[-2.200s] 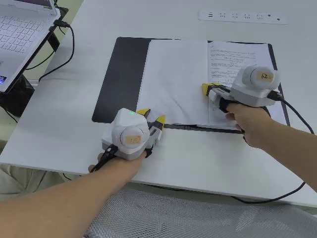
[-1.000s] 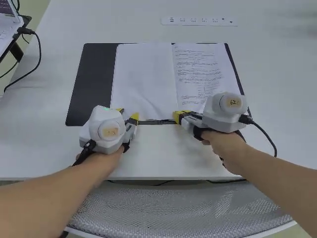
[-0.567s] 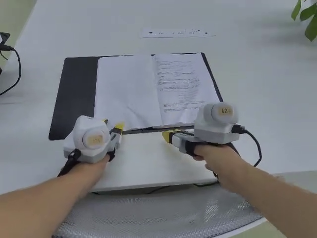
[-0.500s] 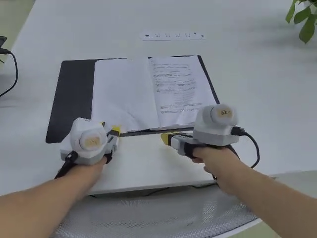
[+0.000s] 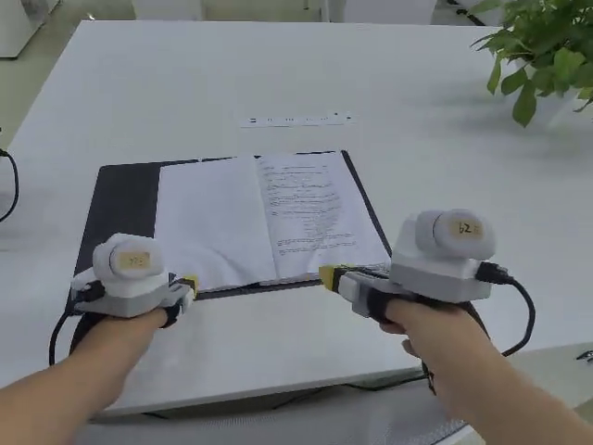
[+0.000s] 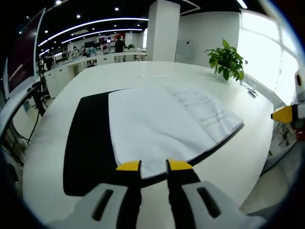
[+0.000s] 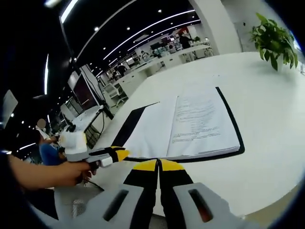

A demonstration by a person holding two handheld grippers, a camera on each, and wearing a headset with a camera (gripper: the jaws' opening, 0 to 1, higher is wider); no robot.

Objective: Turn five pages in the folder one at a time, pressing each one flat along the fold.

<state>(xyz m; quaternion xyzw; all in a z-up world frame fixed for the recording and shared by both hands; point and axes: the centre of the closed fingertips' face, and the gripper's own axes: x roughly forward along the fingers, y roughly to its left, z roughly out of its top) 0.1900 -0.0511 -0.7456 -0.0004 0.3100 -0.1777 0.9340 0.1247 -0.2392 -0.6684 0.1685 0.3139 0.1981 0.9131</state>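
Note:
The black folder (image 5: 120, 199) lies open on the white table, a blank white page (image 5: 208, 222) on the left of the fold and a printed page (image 5: 310, 213) on the right. Both pages lie flat. My left gripper (image 5: 188, 284) rests on the table just in front of the folder's lower left edge; its yellow tips (image 6: 153, 165) stand slightly apart with nothing between them. My right gripper (image 5: 326, 275) hovers off the folder's lower right corner, pointing left. Its tips (image 7: 158, 164) are pressed together and hold nothing. The folder (image 7: 143, 119) stretches ahead of them.
A white power strip (image 5: 295, 119) lies beyond the folder. A potted plant (image 5: 542, 46) stands at the far right. A black cable (image 5: 7, 185) curls at the left edge, and the right gripper's cable (image 5: 519, 297) trails near the table's front edge.
The right gripper has come off the printed page and drawn back to the front of the folder. The left gripper has stayed by the lower left edge. The head camera has swung.

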